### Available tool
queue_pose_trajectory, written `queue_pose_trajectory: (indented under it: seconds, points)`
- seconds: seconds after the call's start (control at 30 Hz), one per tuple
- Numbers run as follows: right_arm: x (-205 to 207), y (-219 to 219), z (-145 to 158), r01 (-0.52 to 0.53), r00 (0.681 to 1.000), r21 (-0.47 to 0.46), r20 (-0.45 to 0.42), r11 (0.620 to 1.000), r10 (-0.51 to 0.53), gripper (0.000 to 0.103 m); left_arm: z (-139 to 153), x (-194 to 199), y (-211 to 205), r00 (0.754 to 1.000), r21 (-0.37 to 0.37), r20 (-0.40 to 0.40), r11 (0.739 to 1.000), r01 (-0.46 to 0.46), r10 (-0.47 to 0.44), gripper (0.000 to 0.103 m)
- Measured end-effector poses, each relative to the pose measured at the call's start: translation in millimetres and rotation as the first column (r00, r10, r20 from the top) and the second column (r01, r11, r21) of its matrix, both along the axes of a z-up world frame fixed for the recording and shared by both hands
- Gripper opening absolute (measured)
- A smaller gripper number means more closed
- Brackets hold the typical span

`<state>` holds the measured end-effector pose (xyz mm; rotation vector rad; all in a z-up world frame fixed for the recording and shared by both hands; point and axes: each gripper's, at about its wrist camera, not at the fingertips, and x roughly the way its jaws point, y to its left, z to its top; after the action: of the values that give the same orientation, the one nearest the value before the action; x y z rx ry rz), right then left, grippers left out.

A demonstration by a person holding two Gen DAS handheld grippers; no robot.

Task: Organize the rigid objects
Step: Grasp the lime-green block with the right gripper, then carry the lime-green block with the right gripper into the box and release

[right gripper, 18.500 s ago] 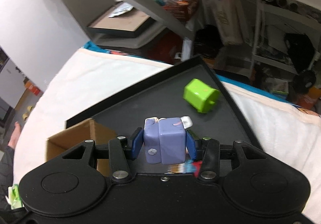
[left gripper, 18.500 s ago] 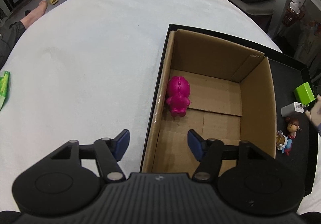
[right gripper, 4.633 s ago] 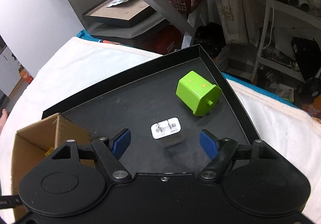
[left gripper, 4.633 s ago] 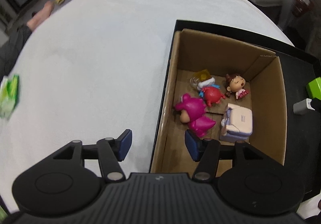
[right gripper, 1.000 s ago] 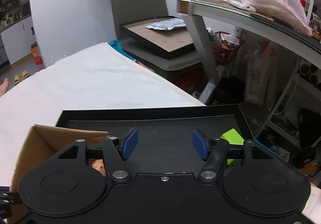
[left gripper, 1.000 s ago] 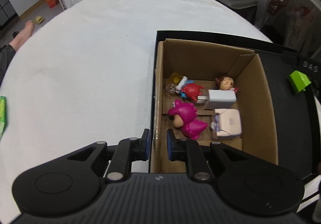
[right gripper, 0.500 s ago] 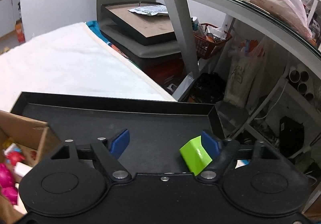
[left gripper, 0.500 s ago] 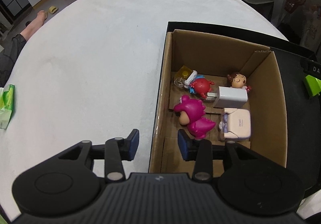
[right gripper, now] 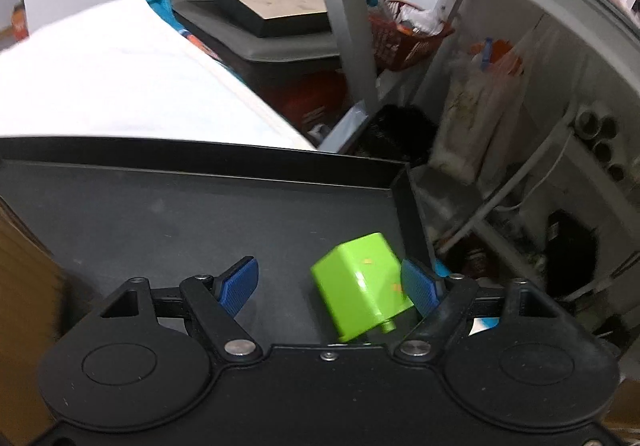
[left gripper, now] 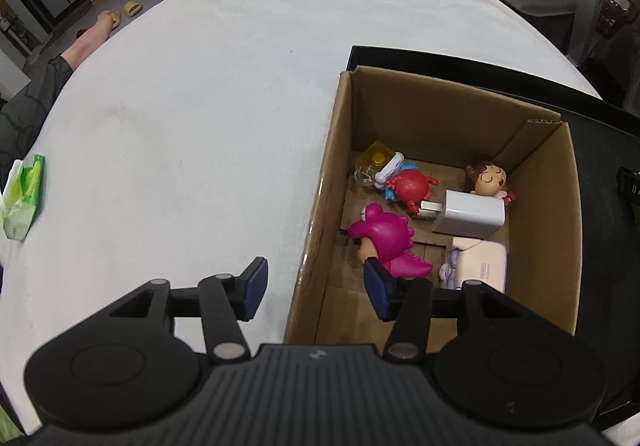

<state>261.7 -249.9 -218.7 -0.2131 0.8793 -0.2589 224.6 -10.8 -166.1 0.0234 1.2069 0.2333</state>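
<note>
A cardboard box [left gripper: 544,246] stands on a black tray [left gripper: 608,150]. Inside lie a magenta dinosaur toy [left gripper: 386,236], a red crab figure [left gripper: 408,186], a white charger [left gripper: 470,214], a doll figure [left gripper: 490,180], a pale pink block [left gripper: 482,264] and a yellow piece [left gripper: 376,158]. My left gripper [left gripper: 314,288] is open, straddling the box's near left wall. In the right wrist view a lime green block [right gripper: 362,284] lies on the black tray [right gripper: 160,214], between the open fingers of my right gripper [right gripper: 330,282], close to the right fingertip.
The white cloth-covered table [left gripper: 192,106] spreads left of the box, with a green packet [left gripper: 24,202] at its left edge. A person's foot [left gripper: 86,42] shows beyond. The tray's corner wall [right gripper: 404,202] sits just past the green block; shelves and bags lie behind.
My left gripper has opened from nearly shut to wide. My right gripper has moved right and down over the tray, so the green block now sits between its fingers.
</note>
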Motion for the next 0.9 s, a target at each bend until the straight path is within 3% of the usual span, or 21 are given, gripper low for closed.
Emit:
queue_pose_trajectory:
  seconds: [0.07,0.1,0.17,0.37,0.57,0.77,0.9]
  points:
    - [0,-5,-4,0.013,1.000,0.004,-0.016,1.000,-0.013,0.068,0,0,-1,1.000,0.000,-0.002,1.000,-0.004,0.004,0.052]
    - [1,-9,-6,0.028,0.999,0.019,-0.036,0.999,-0.027,0.057,0,-1,-1,1.000,0.003,-0.002,1.000,-0.005,0.005,0.052]
    - [0,-15,-8,0.053,0.998,0.037,-0.049,0.998,-0.051,0.052,0,-2,-1,1.000,0.009,-0.003,1.000,-0.009,0.009,0.052]
    - [-12,-11,11,0.022,1.000,0.137,0.018,0.990,-0.025,0.050,0,-10,2,1.000,0.012,-0.006,1.000,-0.016,0.016,0.052]
    - [-18,-14,25,0.011,0.998,0.291,0.049,0.957,-0.027,0.050,2,-16,6,1.000,0.000,0.003,1.000,-0.027,0.027,0.052]
    - [-21,-8,36,-0.023,0.998,0.363,0.067,0.932,-0.001,0.050,9,-21,10,1.000,-0.012,0.026,1.000,-0.009,0.010,0.052]
    - [-25,3,49,-0.057,0.995,0.341,0.097,0.938,0.025,0.050,12,-22,15,0.999,-0.022,0.037,1.000,-0.010,0.010,0.052]
